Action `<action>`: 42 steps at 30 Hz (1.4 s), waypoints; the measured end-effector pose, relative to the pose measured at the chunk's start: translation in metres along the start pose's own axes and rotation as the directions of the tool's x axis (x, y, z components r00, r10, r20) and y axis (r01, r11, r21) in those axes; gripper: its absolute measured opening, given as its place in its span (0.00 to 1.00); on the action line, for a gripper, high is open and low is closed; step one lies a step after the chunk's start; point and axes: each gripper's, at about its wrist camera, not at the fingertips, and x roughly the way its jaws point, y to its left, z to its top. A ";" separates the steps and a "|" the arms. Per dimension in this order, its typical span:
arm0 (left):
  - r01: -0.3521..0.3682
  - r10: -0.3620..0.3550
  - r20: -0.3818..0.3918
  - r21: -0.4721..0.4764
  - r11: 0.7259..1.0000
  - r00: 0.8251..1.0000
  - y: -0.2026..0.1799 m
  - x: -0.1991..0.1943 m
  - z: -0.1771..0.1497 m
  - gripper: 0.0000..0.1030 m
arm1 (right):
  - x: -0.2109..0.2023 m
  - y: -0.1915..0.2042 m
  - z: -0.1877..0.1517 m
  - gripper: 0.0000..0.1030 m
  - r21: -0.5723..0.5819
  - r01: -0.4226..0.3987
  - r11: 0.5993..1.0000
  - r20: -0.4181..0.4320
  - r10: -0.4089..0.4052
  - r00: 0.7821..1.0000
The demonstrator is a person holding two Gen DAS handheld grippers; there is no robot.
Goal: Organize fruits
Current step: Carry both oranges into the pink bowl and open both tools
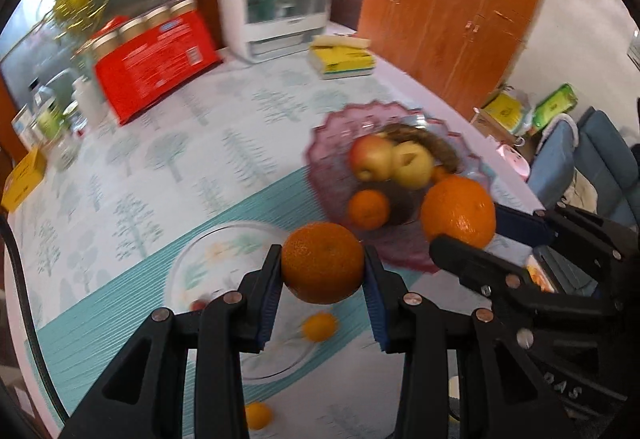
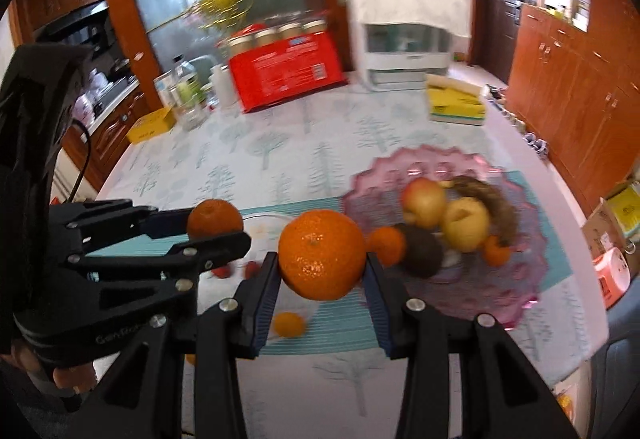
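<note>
A round orange (image 1: 322, 262) is clamped in the left gripper (image 1: 322, 271) above the clear glass plate (image 1: 192, 263); a 2nd orange (image 2: 321, 254) is clamped in the right gripper (image 2: 322, 271) beside the scalloped pink glass bowl (image 2: 516, 279). With both raised and close together, a collision could be caused, or smooth skin could slip from the pads.
</note>
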 end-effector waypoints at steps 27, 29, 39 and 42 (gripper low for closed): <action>-0.051 0.043 -0.221 -0.027 0.998 0.974 -0.124 0.166 0.025 0.36 | 0.082 -0.181 0.001 0.41 -0.042 0.035 0.998 -0.252 -0.045 0.967; -0.061 0.052 -0.226 -0.034 0.998 0.973 -0.123 0.167 0.025 0.36 | 0.090 -0.184 0.000 0.42 -0.051 0.027 0.998 -0.277 -0.041 0.960; -0.109 0.094 -0.259 -0.043 0.993 0.961 -0.125 0.179 0.023 0.37 | 0.111 -0.186 -0.007 0.44 -0.078 -0.002 0.997 -0.349 -0.026 0.937; -0.116 0.101 -0.252 -0.045 0.992 0.962 -0.127 0.176 0.022 0.45 | 0.110 -0.186 -0.008 0.46 -0.074 -0.014 0.997 -0.349 -0.013 0.937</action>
